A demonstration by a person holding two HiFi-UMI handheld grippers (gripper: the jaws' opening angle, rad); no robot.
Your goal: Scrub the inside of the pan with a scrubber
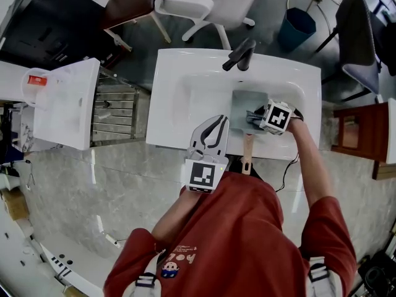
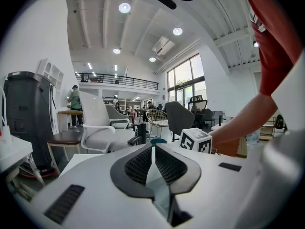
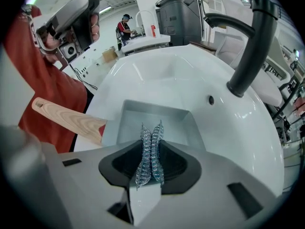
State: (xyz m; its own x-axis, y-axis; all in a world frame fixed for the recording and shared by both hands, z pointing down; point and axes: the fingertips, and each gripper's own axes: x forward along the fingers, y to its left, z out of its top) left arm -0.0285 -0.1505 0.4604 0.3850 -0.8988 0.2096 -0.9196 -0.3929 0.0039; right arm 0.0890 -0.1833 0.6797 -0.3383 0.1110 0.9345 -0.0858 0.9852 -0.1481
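In the head view the right arm reaches forward, and the right gripper (image 1: 253,117) is turned toward 9 o'clock, clenched on the crinkled steel-wire scrubber (image 3: 150,152) over the square grey metal pan (image 1: 242,103). The pan lies in the glossy white sink (image 1: 179,79), its pale wooden handle (image 1: 247,153) pointing to 6 o'clock. At the pan's 8 o'clock, the bent left arm aims the left gripper (image 1: 218,124) toward 12 o'clock, its ribbed black jaws closed on nothing.
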